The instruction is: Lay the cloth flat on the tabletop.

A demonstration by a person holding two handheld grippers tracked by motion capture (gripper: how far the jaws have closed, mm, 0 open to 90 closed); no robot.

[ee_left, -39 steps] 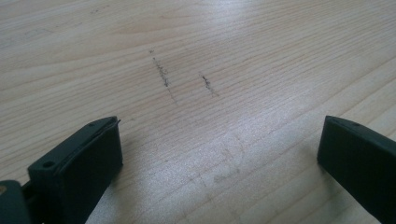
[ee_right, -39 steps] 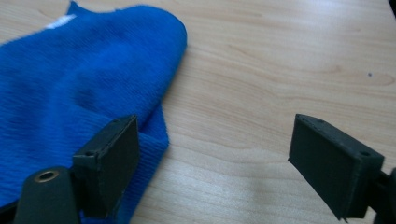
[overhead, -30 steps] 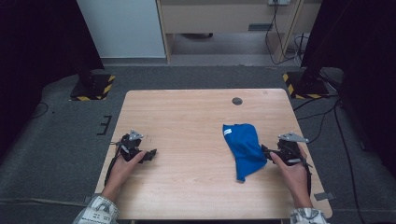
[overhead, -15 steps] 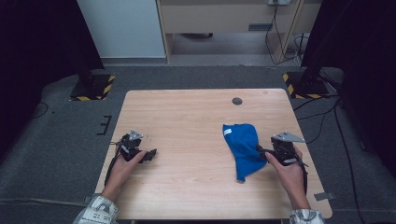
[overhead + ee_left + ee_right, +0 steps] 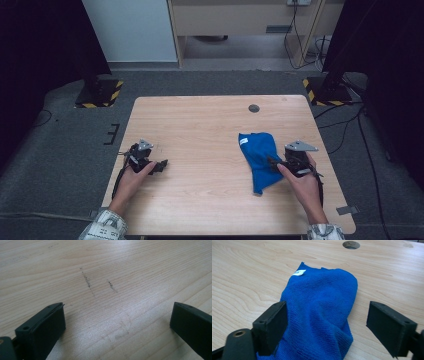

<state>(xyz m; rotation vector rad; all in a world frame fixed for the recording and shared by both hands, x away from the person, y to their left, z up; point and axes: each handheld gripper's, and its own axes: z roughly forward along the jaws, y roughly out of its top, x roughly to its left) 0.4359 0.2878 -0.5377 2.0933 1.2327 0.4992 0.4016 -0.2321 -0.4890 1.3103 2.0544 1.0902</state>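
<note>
A crumpled blue cloth (image 5: 256, 152) with a small white tag lies on the right half of the wooden table (image 5: 200, 125). My right gripper (image 5: 273, 164) rests low at the cloth's right edge and points left. In the right gripper view its jaws have just been opening and stand wide apart, with the blue cloth (image 5: 322, 305) lying between them; the pads do not press on it, so my right gripper (image 5: 327, 315) is open. My left gripper (image 5: 162, 164) sits at the table's left side, far from the cloth. Its jaws are open over bare wood (image 5: 112, 297).
A round dark hole (image 5: 254, 108) is set in the table's far side, beyond the cloth. Yellow-and-black striped stand bases (image 5: 97, 92) (image 5: 320, 90) sit on the grey floor past the far corners. A pale cabinet stands at the back.
My right gripper has slid a little to the left, onto the cloth's right edge. The cloth and my left gripper stayed in place.
</note>
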